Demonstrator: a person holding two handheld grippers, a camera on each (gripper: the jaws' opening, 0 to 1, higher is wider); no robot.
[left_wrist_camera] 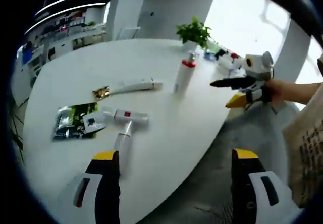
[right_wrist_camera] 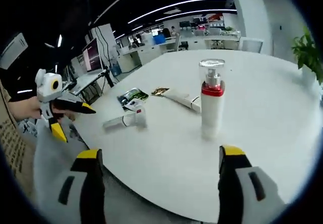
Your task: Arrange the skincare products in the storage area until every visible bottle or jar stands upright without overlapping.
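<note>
- Both tools, left tool (left_wrist_camera: pixel 174 168) and right tool (right_wrist_camera: pixel 159 168), hang wide and empty off the worktop (left_wrist_camera: pixel 151 57) edge.
- The pump bottle (right_wrist_camera: pixel 212 100) stands upright; three tubes (left_wrist_camera: pixel 132 87) lie flat; I'd guess raising one is next.

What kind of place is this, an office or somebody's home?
Most likely an open-plan office. A large white table fills the foreground, desks with a monitor stand behind it, and long strip lights run across a dark ceiling. A potted plant sits by a bright window.
</note>
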